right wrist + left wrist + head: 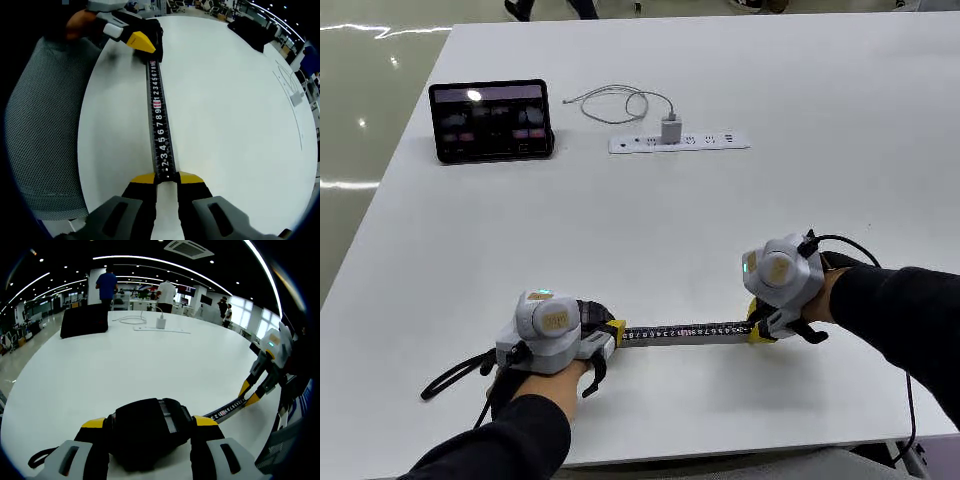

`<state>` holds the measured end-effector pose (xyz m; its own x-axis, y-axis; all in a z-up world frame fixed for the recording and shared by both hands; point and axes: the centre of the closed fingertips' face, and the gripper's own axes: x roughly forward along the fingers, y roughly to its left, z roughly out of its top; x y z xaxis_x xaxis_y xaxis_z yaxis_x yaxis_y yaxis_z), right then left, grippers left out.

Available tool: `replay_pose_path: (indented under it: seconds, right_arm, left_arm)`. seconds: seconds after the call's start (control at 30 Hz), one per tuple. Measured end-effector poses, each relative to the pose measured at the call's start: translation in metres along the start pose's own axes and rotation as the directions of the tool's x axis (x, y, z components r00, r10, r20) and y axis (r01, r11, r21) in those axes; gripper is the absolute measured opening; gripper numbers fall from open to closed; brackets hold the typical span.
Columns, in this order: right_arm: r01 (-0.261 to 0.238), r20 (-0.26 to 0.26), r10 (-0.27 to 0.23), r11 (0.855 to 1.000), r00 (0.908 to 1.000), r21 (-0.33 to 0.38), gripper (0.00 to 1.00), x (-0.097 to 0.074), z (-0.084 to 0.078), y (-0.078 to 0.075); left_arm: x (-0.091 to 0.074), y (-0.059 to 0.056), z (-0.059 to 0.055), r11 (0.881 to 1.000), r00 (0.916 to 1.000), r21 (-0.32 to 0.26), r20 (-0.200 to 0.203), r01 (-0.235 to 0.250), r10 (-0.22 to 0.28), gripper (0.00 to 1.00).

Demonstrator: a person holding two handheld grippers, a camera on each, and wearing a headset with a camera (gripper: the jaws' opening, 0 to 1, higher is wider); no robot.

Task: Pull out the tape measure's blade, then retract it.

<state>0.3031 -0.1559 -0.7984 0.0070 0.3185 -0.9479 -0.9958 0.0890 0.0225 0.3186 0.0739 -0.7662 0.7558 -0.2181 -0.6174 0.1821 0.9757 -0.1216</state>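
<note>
My left gripper (603,335) squeezing the black tape measure (145,430), my right gripper (167,178) pinching, I think, the blade (159,125), stretched across the near tabletop (670,230)

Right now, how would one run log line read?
left gripper: shut on tape measure case | right gripper: shut on blade | blade: pulled out

The head view is looking forward and down from over the near edge of the desk (650,230), taking in the top out to the tablet (491,120) and power strip (680,142). The left gripper view is riding low, close behind the tape measure case (147,432), facing across the desk toward that same tablet and strip. The right gripper view is looking closely along the blade (159,120) toward the left hand-held gripper (146,38), while the left gripper view is catching the right hand-held gripper (248,393) at its right edge.
</note>
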Motion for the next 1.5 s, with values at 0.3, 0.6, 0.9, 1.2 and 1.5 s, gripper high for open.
replay_pose_path:
  seconds: [0.3, 0.6, 0.9, 1.2, 1.5]
  right_arm:
    - [0.000, 0.006, 0.000, 1.000, 1.0000, -0.002, 0.11, 0.002, 0.005, 0.001]
    - [-0.002, 0.010, 0.002, 1.000, 1.0000, -0.004, 0.11, 0.003, 0.010, 0.003]
    - [-0.003, 0.018, 0.003, 1.000, 0.9998, 0.008, 0.11, 0.005, 0.014, 0.004]
    - [-0.004, 0.013, 0.004, 1.000, 0.9999, -0.005, 0.11, 0.007, 0.018, 0.005]
    - [0.002, 0.020, -0.002, 1.000, 0.9998, -0.008, 0.11, 0.009, 0.023, 0.005]
  left_arm:
    - [0.000, 0.000, 0.000, 1.000, 1.0000, -0.001, -0.001, 0.001, -0.001, 0.62]
    - [0.000, 0.000, 0.000, 1.000, 1.0000, 0.001, -0.001, 0.001, -0.001, 0.62]
    - [0.000, 0.000, 0.000, 1.000, 1.0000, -0.001, -0.003, 0.001, -0.001, 0.62]
    - [0.000, 0.000, 0.000, 1.000, 1.0000, -0.002, -0.003, 0.001, -0.001, 0.62]
    - [0.000, 0.000, 0.000, 1.000, 1.0000, -0.001, -0.002, 0.001, -0.001, 0.62]
